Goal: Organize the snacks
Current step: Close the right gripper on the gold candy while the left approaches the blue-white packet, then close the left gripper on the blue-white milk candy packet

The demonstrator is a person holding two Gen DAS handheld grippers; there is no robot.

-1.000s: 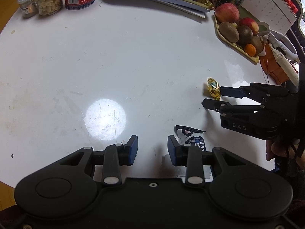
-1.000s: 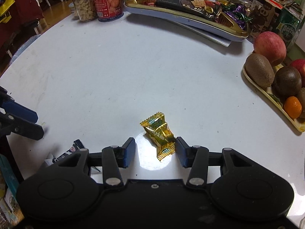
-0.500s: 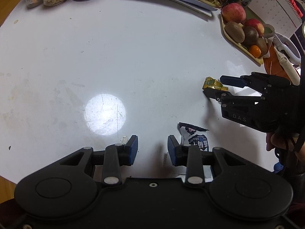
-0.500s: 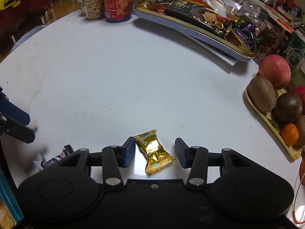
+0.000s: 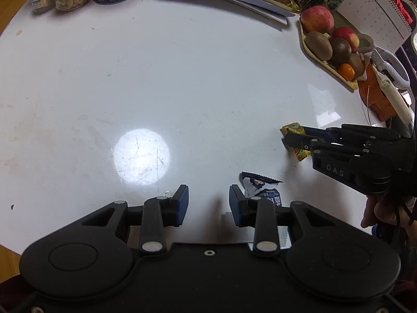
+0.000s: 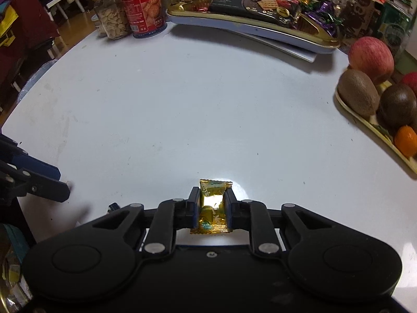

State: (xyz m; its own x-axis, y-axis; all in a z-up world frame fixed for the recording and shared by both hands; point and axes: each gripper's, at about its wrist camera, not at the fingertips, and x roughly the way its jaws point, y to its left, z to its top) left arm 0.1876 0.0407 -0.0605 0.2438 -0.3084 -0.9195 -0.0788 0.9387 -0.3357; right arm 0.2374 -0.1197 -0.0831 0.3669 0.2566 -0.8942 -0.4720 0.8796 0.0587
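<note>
Item: gold-wrapped candy. Location: near edge of the white counter, pinched between the blue pads of the right gripper. The fingers have just closed on the wrapper, one pad on each side; both crimped ends stick out past the pads. From the left wrist view the same candy shows beside the right gripper's fingertips, low over the counter surface.

Item: left gripper. Fingers parted, nothing between them, only bare counter. A dark blue and white snack packet lies just beside and partly behind its right finger, flat on the counter; whether they touch cannot be told.

Item: gold-rimmed tray. Far side of the counter, heaped with wrapped sweets and a dark biscuit box.

Item: red tin and glass jar of peanuts. Standing upright side by side at the far left edge, left of the tray.

Item: fruit dish. Right edge of the counter, carrying an apple, kiwis and a small orange fruit.

Item: desk calendar. Behind the fruit dish, seen from the left wrist view.

Item: a person's hand, partly visible behind the right gripper's body.
</note>
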